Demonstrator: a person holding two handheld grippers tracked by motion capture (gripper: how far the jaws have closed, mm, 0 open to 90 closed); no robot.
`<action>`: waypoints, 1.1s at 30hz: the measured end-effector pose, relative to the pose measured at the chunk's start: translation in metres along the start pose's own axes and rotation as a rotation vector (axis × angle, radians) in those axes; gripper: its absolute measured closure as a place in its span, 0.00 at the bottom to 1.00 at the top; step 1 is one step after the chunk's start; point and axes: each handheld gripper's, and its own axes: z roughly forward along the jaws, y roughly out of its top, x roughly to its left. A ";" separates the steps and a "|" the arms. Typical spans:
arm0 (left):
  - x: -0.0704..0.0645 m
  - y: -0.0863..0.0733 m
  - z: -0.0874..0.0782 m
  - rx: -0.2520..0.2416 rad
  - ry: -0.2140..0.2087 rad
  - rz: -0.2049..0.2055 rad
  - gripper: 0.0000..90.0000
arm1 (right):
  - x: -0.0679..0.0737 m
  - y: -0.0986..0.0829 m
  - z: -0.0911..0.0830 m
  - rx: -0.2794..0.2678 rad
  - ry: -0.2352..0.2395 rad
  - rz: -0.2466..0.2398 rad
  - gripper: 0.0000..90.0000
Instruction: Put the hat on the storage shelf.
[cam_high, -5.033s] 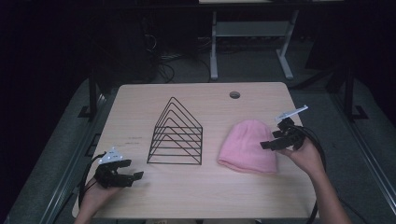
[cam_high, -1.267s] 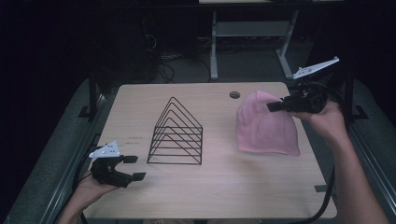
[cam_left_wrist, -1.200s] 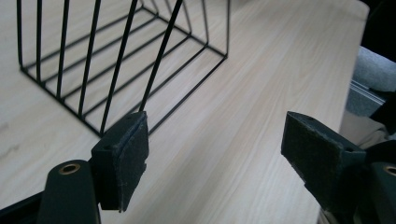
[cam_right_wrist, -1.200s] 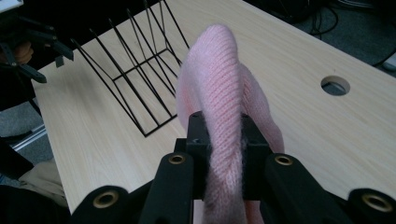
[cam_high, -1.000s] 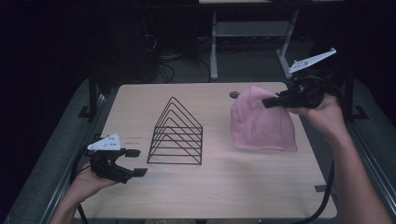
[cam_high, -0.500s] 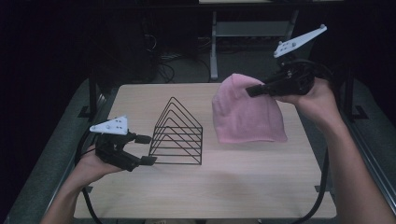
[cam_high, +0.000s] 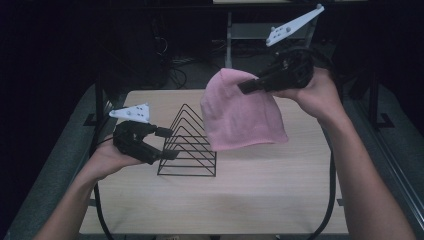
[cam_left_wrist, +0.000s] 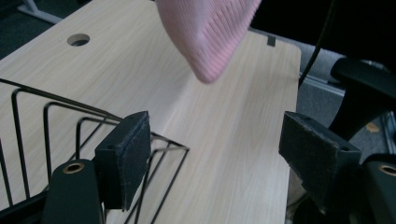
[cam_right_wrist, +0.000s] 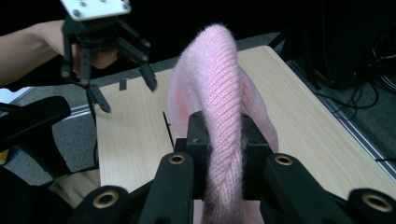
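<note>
Pink beanie now higher in clamped right gripper, left gripper spread, above pale wooden table, dark room.

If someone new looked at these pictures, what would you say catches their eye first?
Most striking is the pink knitted beanie, hanging in the air above the pale wooden table, pinched at its crown by the right gripper. Left of it stands a black triangular wire rack, with the open left gripper close beside it.

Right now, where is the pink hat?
In the high view the pink hat hangs in the air above the table, pinched at its top by the right gripper, just right of the black wire rack.
</note>
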 end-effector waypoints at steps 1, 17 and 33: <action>0.002 0.001 0.001 -0.002 0.002 -0.003 0.28 | 0.001 0.003 0.002 0.000 0.002 -0.005 0.87; 0.023 0.011 0.015 0.037 -0.054 -0.040 0.60 | 0.015 0.041 0.036 -0.021 0.068 -0.084 0.87; 0.031 0.008 0.009 0.036 -0.065 -0.072 0.93 | 0.016 0.053 0.050 -0.037 0.095 -0.121 0.87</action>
